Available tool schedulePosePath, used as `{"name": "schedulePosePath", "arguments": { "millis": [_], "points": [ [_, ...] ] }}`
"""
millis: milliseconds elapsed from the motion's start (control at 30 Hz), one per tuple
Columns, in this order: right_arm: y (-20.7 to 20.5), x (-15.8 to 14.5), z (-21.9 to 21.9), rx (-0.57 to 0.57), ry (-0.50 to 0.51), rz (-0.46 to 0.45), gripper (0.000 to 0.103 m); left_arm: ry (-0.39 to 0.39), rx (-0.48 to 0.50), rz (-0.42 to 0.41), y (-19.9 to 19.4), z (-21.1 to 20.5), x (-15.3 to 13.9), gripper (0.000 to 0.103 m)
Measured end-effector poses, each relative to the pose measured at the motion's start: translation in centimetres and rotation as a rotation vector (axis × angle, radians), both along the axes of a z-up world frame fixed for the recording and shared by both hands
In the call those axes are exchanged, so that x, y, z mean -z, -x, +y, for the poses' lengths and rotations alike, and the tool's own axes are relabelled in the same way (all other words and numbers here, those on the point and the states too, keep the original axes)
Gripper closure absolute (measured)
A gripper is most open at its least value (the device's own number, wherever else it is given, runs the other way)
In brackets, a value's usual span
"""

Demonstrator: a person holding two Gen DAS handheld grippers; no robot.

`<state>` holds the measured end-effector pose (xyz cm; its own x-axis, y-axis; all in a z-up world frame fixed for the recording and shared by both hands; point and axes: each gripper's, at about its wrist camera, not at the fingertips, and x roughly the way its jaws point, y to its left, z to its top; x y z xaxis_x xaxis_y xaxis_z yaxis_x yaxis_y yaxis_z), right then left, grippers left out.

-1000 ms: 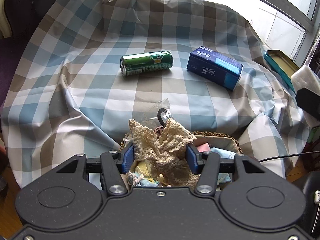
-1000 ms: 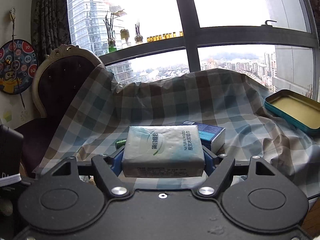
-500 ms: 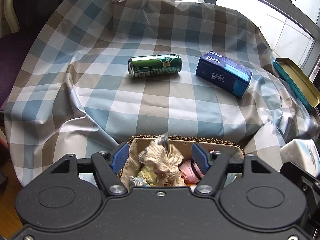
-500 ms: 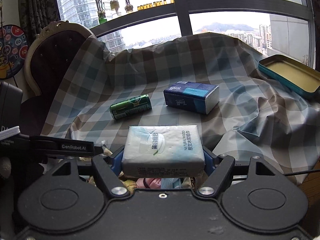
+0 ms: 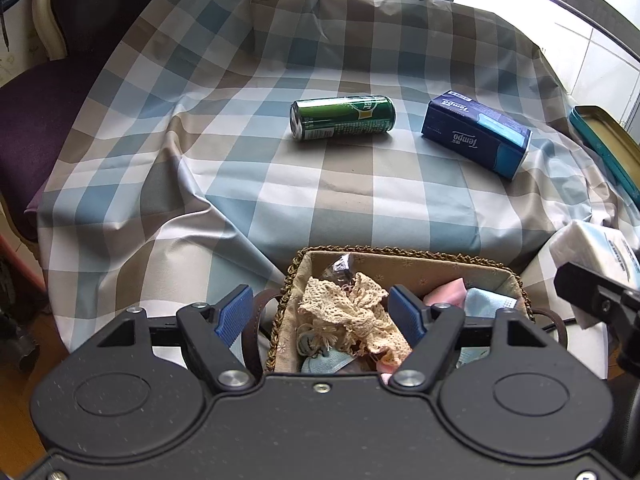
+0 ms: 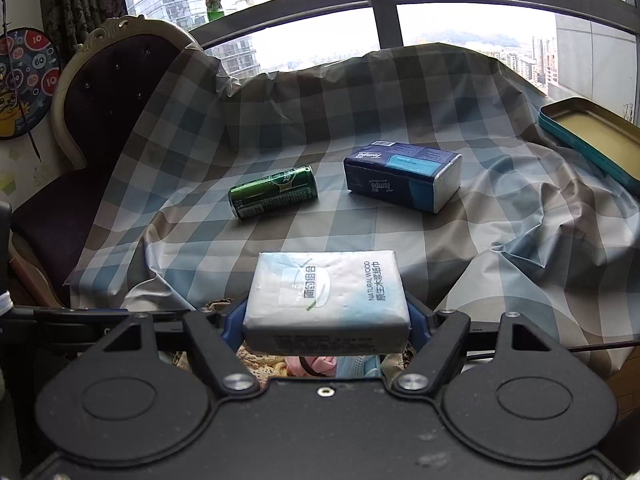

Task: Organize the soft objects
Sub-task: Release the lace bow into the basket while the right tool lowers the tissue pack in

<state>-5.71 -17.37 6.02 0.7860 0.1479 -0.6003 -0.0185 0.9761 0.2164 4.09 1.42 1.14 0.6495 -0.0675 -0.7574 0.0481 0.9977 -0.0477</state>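
A woven basket (image 5: 420, 258) with a beige lining stands below the near edge of the checked tablecloth. In it lie a cream lace cloth (image 5: 352, 312), pink and light blue soft pieces (image 5: 476, 300). My left gripper (image 5: 322, 312) hovers over the basket, its jaws opening, the lace cloth lying loose below them. My right gripper (image 6: 326, 316) is shut on a pale tissue pack (image 6: 326, 300) above the basket (image 6: 218, 304); the same pack (image 5: 600, 250) shows at the right edge of the left wrist view.
On the checked tablecloth (image 5: 340, 200) lie a green can (image 5: 342, 117) on its side and a dark blue tissue box (image 5: 476, 134). A teal tin tray (image 6: 592, 136) sits at the right. A dark chair (image 6: 108, 92) stands to the left.
My left gripper let go of the lace cloth, which dropped into the basket, and its jaws spread apart. My right gripper tilted down and sank toward the basket, still holding the tissue pack.
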Motion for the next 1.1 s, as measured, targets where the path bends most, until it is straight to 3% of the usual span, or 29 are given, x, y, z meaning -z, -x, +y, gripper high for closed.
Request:
{"name": "schedulePosePath", "arguments": {
  "millis": [300,367,1100],
  "points": [
    [-0.8,-0.9,1.0,-0.027,0.01,-0.036,0.022,-0.005,-0.004,0.013,0.9,0.3,0.5,0.032],
    [-0.7,-0.9,0.8,-0.023,0.015,-0.034,0.021,-0.008,0.001,0.008,1.1,0.2,0.5,0.024],
    [1.1,0.9,-0.5,0.042,0.13,0.04,0.008,-0.085,0.024,-0.003,2.7,-1.3,0.2,0.019]
  ]
}}
